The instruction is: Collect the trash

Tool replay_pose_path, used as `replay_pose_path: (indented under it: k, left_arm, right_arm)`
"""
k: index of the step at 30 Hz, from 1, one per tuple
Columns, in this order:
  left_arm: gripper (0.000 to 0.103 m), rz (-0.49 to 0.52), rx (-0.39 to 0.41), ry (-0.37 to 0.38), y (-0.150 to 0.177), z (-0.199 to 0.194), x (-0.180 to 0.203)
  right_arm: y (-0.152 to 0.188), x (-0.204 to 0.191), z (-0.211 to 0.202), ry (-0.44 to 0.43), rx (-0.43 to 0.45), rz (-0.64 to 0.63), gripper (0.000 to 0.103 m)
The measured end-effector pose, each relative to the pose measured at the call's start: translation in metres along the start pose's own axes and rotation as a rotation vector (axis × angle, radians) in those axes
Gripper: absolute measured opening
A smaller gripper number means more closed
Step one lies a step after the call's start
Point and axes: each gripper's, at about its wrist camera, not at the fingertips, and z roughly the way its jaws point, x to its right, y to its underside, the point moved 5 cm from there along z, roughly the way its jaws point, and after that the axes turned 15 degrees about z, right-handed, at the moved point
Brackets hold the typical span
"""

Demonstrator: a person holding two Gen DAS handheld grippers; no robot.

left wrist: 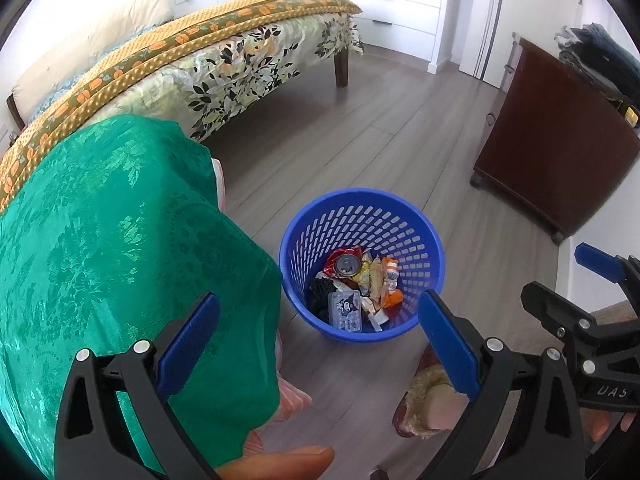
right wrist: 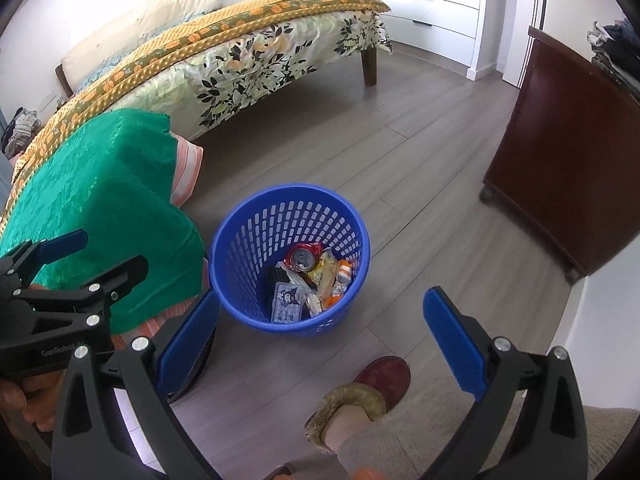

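A blue perforated waste basket point(left wrist: 362, 212) stands on the wood floor; it also shows in the right wrist view point(right wrist: 290, 204). Inside lie a drink can point(left wrist: 347, 266), wrappers, an orange bottle point(left wrist: 390, 267) and a small plastic box point(left wrist: 345, 312). My left gripper point(left wrist: 320, 336) is open and empty, held above the basket's near side. My right gripper point(right wrist: 322, 334) is open and empty, above the floor just in front of the basket. The right gripper also shows at the right edge of the left wrist view point(left wrist: 568, 280).
A small table under a green cloth point(left wrist: 108, 248) stands left of the basket. A bed with a floral cover point(left wrist: 224, 68) lies behind. A dark wooden cabinet point(left wrist: 556, 144) stands at the right. My slippered foot point(right wrist: 360, 396) is on the floor near the basket.
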Motion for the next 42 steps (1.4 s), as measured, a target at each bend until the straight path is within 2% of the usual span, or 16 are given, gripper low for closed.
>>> replay_pose_path:
  k: [42]
  left_arm:
    - [0.098, -0.005, -0.015, -0.007, 0.0037, 0.0044, -0.0073]
  right_arm:
    - [0.0085, -0.0064, 0.0060, 0.017, -0.009, -0.009, 0.098]
